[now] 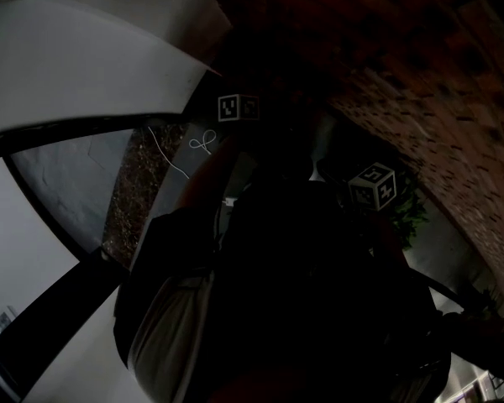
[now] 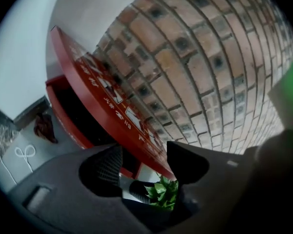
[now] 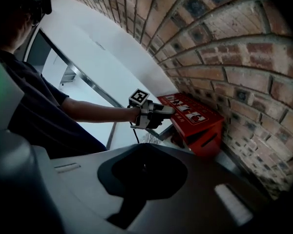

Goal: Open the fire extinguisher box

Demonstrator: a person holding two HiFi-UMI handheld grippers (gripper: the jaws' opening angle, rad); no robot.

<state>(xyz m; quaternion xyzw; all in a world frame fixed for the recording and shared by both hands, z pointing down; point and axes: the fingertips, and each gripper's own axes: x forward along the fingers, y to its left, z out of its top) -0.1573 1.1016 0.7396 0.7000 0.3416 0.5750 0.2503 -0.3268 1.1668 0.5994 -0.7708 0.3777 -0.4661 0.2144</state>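
Brick wall (image 2: 200, 67) fills centre and right of the left gripper view, with dark mortar lines and dark recessed spots in some bricks. White wall (image 2: 19, 57) at upper left. Pale grey floor (image 2: 46, 151) at lower left. Green plant (image 2: 162, 193) at low centre. Right gripper view: dark-framed window (image 3: 73, 77) at upper left, daylight behind. Head view is very dim, with a speckled floor strip (image 1: 139, 183) left of centre.

The head view is very dark. The 2 gripper views are brighter, lit by the window (image 3: 75, 79), and curve at the edges.
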